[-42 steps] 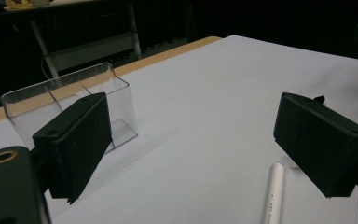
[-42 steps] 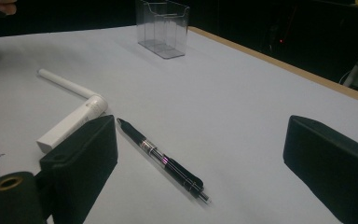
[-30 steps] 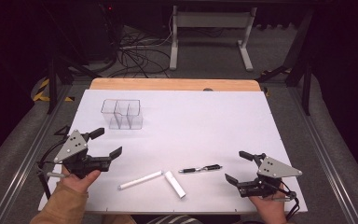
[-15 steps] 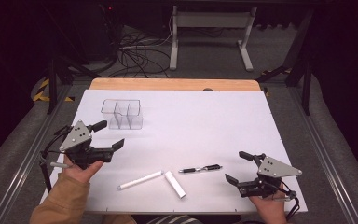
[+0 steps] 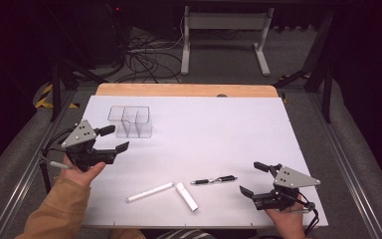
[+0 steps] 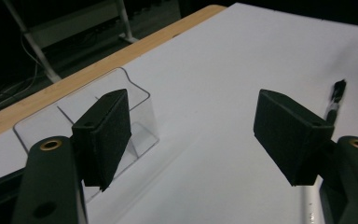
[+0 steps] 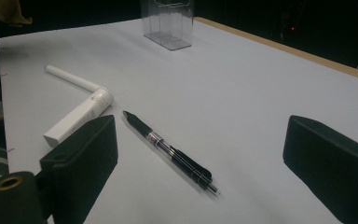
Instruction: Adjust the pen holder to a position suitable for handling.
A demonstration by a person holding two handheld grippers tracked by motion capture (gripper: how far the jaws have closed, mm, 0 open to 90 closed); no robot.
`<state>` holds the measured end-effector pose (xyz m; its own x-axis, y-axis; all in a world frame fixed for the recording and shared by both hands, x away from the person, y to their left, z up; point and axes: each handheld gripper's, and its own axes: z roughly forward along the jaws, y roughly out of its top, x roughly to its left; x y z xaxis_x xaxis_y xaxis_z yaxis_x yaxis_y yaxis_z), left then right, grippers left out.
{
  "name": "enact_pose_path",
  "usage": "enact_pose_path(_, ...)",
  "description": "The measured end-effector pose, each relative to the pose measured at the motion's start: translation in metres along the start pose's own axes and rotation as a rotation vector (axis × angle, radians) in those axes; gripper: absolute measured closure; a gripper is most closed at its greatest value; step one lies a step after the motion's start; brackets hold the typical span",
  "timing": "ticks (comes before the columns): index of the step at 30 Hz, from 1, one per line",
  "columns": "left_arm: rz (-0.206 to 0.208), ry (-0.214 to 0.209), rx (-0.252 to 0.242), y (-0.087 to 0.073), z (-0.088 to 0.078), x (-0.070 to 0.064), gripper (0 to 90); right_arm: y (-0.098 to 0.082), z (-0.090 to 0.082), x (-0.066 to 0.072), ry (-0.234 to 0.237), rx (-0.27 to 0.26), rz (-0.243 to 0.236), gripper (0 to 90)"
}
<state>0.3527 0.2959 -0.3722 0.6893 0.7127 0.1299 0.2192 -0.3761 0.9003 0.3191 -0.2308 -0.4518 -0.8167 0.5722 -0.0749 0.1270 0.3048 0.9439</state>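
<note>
The left tool (image 5: pixel 113 140) is held above the white surface (image 5: pixel 219 134), just beside the clear divided container (image 5: pixel 131 121); its jaws have just been closing but are seen spread, with nothing between them. The right tool (image 5: pixel 252 180) is held low at the near right edge, jaws spread and empty, aimed toward the black pen (image 5: pixel 213 180), which lies flat just ahead of it. Two white markers (image 5: pixel 150 191), one long and one short, are laid in a V left of the pen, ends nearly touching.
</note>
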Motion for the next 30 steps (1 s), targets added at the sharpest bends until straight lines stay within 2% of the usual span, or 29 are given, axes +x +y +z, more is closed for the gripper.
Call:
enact_pose_path(4,0.025,0.013,0.033,0.003,0.004,0.004,28.2,0.000,0.001,0.000,0.005,0.000,0.002,10.4)
enact_pose_path(6,0.030,0.006,0.048,0.005,0.007,0.008,29.2,0.000,0.001,0.000,0.006,0.000,0.003,10.4)
enact_pose_path(8,0.016,-0.022,0.072,0.007,0.010,0.012,29.6,0.000,0.001,0.000,0.006,0.000,0.003,10.4)
enact_pose_path(11,-0.026,-0.045,0.108,0.011,0.015,0.022,29.6,0.000,0.001,0.000,0.008,0.001,0.004,10.4)
enact_pose_path(13,-0.044,-0.049,0.135,0.013,0.018,0.027,30.6,0.000,0.001,0.000,0.010,0.002,0.004,10.5)
enact_pose_path(16,-0.045,-0.037,0.157,0.015,0.023,0.033,31.0,0.000,0.001,0.000,0.013,0.003,0.004,10.5)
enact_pose_path(17,-0.042,-0.033,0.166,0.015,0.025,0.036,31.4,0.000,0.002,0.000,0.014,0.002,0.004,10.5)
enact_pose_path(18,-0.021,-0.020,0.188,0.016,0.030,0.039,31.8,0.000,0.002,0.000,0.016,0.002,0.005,10.6)
enact_pose_path(19,-0.021,-0.020,0.188,0.016,0.030,0.039,32.0,0.000,0.002,0.000,0.017,0.002,0.005,10.8)
enact_pose_path(20,-0.003,-0.011,0.217,0.018,0.034,0.040,32.4,0.000,0.002,0.000,0.016,0.001,0.004,10.9)
enact_pose_path(21,-0.003,-0.011,0.217,0.018,0.034,0.040,32.8,0.000,0.002,0.000,0.016,0.001,0.004,10.9)
enact_pose_path(25,0.059,0.000,0.260,0.021,0.042,0.042,33.0,0.000,0.002,0.000,0.016,-0.001,0.004,11.0)
enact_pose_path(27,0.053,-0.003,0.270,0.021,0.045,0.044,32.9,-0.001,0.002,0.000,0.015,0.001,0.004,10.9)
enact_pose_path(30,0.016,-0.007,0.268,0.021,0.047,0.049,32.9,-0.001,0.001,0.000,0.015,0.001,0.005,10.9)
